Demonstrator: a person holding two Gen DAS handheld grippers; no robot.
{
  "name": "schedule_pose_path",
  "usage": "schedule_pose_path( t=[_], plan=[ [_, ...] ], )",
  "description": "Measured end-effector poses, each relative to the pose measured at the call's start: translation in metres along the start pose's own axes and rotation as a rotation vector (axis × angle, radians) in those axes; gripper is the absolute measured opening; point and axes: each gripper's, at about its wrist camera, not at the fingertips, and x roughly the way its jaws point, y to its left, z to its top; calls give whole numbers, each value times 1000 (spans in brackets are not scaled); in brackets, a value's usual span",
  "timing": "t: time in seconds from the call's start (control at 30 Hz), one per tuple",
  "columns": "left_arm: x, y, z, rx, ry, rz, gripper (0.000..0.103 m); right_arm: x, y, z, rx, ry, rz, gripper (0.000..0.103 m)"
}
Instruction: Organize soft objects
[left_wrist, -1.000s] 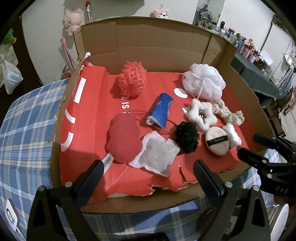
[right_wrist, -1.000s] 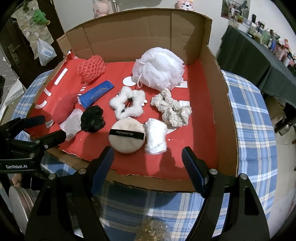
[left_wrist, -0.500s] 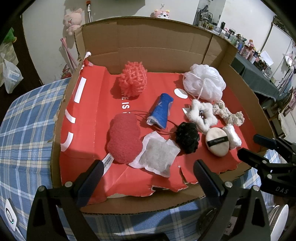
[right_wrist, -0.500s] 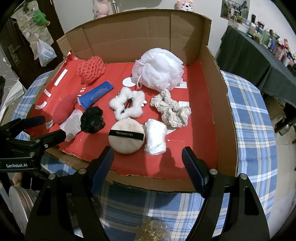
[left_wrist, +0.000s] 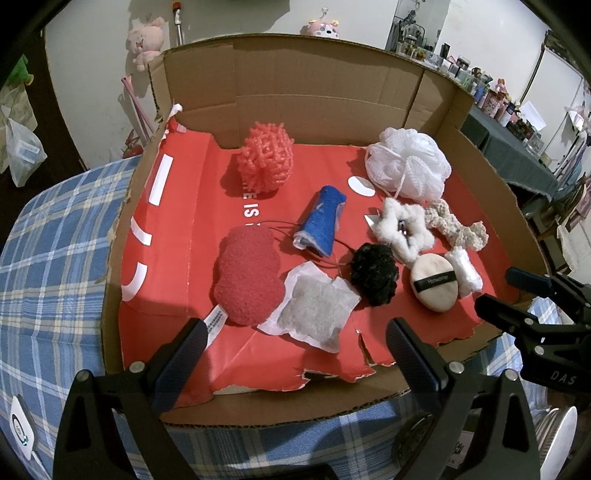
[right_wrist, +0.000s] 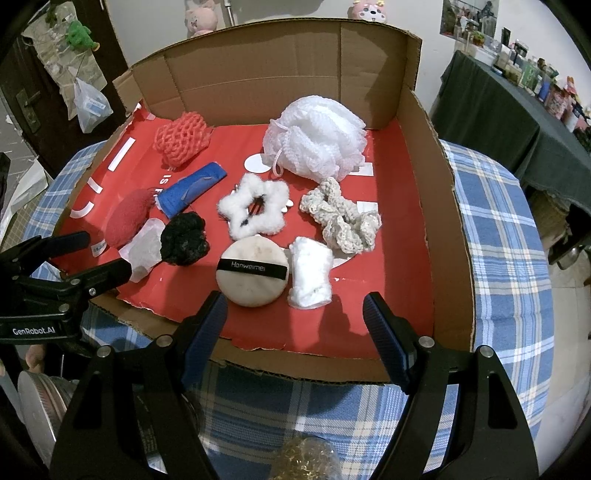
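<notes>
Left gripper (left_wrist: 293, 354): jaws spread wide, holding nothing; hovers over the box's near-left edge, facing the red sponge (left_wrist: 247, 273) and white sachet (left_wrist: 314, 308).
Right gripper (right_wrist: 295, 325): jaws spread wide, empty; lined up with the powder puff (right_wrist: 253, 271) and white cotton roll (right_wrist: 310, 277).
Soft objects: all lie apart inside the cardboard box (right_wrist: 448, 229), on its red floor.
White mesh pouf (right_wrist: 317, 138): far right.
Pink net ball (left_wrist: 266, 162): far left.
Stage: layout fits either sorted or awaiting sorting.

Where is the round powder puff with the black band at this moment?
In the right wrist view the powder puff lies near the box's front edge, between the black pom-pom and the white fluffy roll, in front of the star-shaped scrunchie.
</notes>
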Motion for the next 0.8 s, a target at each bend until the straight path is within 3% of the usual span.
schedule_pose_path(
  t=[0.8],
  plan=[
    [0,0,0,-2,1,5,99,-1,0,-1,-3,-5,-2,75]
  ],
)
